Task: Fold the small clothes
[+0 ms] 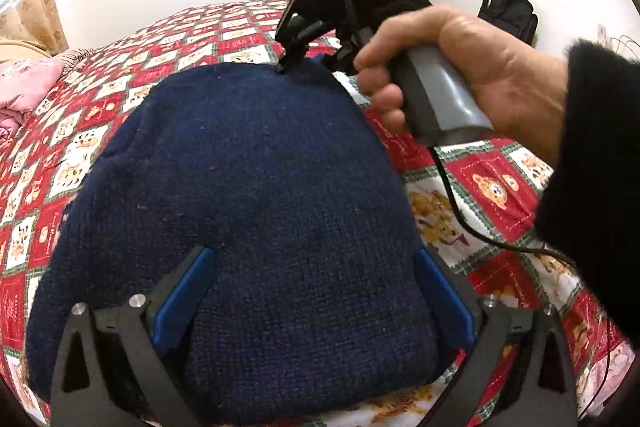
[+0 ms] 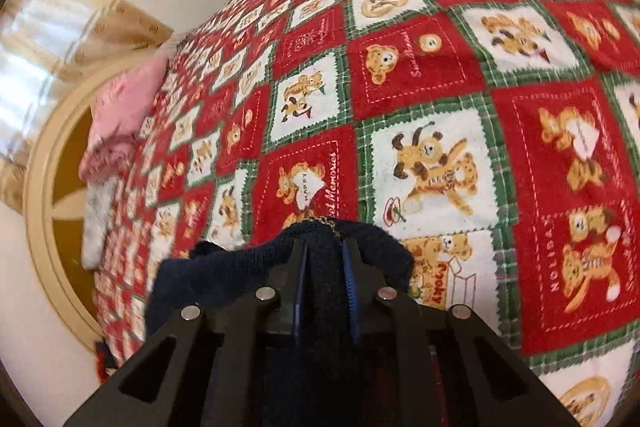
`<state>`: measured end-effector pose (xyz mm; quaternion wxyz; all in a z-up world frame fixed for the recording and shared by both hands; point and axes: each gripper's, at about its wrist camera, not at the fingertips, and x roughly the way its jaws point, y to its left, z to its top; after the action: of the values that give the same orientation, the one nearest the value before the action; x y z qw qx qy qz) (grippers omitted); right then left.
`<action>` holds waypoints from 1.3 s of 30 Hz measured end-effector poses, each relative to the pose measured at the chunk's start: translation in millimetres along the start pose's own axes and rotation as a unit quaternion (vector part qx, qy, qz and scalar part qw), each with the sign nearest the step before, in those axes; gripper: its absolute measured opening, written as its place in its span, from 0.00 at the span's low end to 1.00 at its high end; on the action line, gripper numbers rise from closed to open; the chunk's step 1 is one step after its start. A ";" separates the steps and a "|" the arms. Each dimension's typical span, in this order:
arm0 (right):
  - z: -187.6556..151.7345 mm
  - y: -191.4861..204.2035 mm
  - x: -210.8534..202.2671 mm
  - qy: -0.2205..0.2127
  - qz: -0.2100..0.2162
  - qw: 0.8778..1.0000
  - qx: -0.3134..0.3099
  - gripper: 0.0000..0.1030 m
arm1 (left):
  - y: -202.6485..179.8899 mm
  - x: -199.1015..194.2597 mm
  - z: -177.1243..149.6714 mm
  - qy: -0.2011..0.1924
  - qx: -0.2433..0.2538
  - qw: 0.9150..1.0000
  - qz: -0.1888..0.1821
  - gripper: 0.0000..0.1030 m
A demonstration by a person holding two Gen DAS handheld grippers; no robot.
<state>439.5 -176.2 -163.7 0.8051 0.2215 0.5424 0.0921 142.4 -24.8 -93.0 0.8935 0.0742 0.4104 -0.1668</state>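
Right gripper [image 2: 325, 259] pinches the far edge of the navy sweater [image 1: 248, 195] on the bed [image 2: 440, 67]; left gripper [image 1: 312, 287] stands spread over the near hem. Best to grip both edges squarely, then fold evenly.

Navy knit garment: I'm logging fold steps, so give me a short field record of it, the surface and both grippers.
garment: navy knit garment, lying spread on the bed
surface: red, white and green bear-print quilt
left gripper: open, jaws wide over the near part of the knit
right gripper: shut on the garment's far edge, fabric bunched between its pads
right hand: holding the gripper handle
nearby: pink cloth at the bed's edge
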 end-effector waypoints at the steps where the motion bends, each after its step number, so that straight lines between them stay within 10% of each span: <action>1: 0.8 0.0 -4.2 -0.002 -0.001 1.000 -0.003 0.20 | -0.3 -0.3 0.6 0.001 0.000 1.000 0.000 1.00; 9: -26.1 -33.6 -94.3 -0.097 0.052 0.992 0.059 0.21 | 6.6 -17.2 3.6 0.005 -0.014 1.000 0.002 1.00; 21: -187.8 24.0 -104.8 -0.048 0.003 0.994 -0.099 0.21 | 59.3 -41.2 2.5 -0.012 -0.074 0.993 0.088 0.99; 26: -218.5 28.8 -103.1 -0.057 -0.034 0.993 -0.101 0.42 | 74.2 -30.9 -3.9 0.010 -0.087 0.989 0.118 0.98; 39: -268.7 25.9 -136.8 -0.059 0.000 0.996 -0.074 0.44 | 83.1 -36.1 -20.6 0.031 -0.107 0.987 0.118 0.98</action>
<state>142.2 -137.4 -122.3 0.8499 0.1661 0.4858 0.1186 135.7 66.8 -79.5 0.8966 0.0316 0.4415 -0.0128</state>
